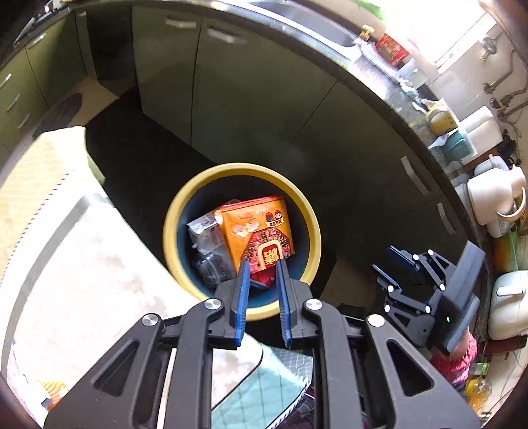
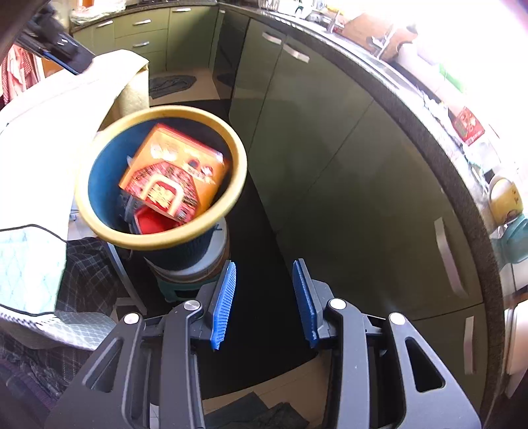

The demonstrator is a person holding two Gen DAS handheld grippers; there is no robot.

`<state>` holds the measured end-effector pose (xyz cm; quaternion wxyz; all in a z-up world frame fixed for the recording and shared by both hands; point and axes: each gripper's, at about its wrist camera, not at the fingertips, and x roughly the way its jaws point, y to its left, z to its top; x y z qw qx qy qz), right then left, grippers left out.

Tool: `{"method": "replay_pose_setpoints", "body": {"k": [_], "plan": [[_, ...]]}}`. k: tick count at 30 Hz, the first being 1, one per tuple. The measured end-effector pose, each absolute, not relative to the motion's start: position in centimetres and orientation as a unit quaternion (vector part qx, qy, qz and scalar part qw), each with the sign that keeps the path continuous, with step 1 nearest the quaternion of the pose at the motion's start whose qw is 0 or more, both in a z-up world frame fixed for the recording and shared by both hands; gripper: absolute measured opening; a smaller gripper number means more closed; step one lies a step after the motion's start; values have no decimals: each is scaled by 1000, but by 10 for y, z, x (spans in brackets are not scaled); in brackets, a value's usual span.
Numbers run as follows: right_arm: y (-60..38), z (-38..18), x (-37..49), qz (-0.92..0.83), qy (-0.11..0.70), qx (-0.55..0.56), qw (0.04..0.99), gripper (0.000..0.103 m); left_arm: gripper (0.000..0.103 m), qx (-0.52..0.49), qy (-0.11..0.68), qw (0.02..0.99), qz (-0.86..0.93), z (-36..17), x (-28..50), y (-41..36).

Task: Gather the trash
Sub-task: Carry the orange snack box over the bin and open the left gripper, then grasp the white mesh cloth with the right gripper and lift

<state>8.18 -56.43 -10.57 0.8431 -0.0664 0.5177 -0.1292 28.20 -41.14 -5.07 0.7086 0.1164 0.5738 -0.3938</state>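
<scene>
Kitchen floor: my bin (image 1: pixel 242 307) already holds an orange box (image 1: pixel 260 231) and wrappers; left gripper (image 1: pixel 262 264) jaws slightly parted, right gripper (image 2: pixel 265 267) wider, both empty.

A home kitchen: glossy olive-green cupboard doors (image 1: pixel 250 109) with metal bar handles, a speckled dark stone bench (image 2: pixel 439 138), a steel sink (image 1: pixel 316 23), white appliances (image 1: pixel 491 194) alongside.

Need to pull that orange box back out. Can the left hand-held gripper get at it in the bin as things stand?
Probably yes. The left hand-held gripper is above the open bin, and the orange box lies on top of the other trash with nothing covering it. Its jaws are open only narrowly.
</scene>
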Motion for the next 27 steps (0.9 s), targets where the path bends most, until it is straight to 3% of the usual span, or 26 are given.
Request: {"method": "replay_pose_setpoints", "body": {"k": [2,7,11,14,20,27], "plan": [[-548,-95,80,-112,507,-74,852,36,19,111,550,728,-394,-30,269,-379],[-475,-63,83,15,478,-86,874,45,43,84,492,788,-361,15,228,-269],[-395,-47,95,156,466,-103,865,54,77,58,455,834,-306,36,183,-188],[-339,-41,104,238,451,-119,852,55,88,65,419,873,-242,41,146,-131],[-251,-48,122,310,439,-164,827,55,92,44,417,892,-171,22,102,-45],[-199,-77,149,303,462,-199,809,55,92,39,427,889,-162,2,79,-19]]}}
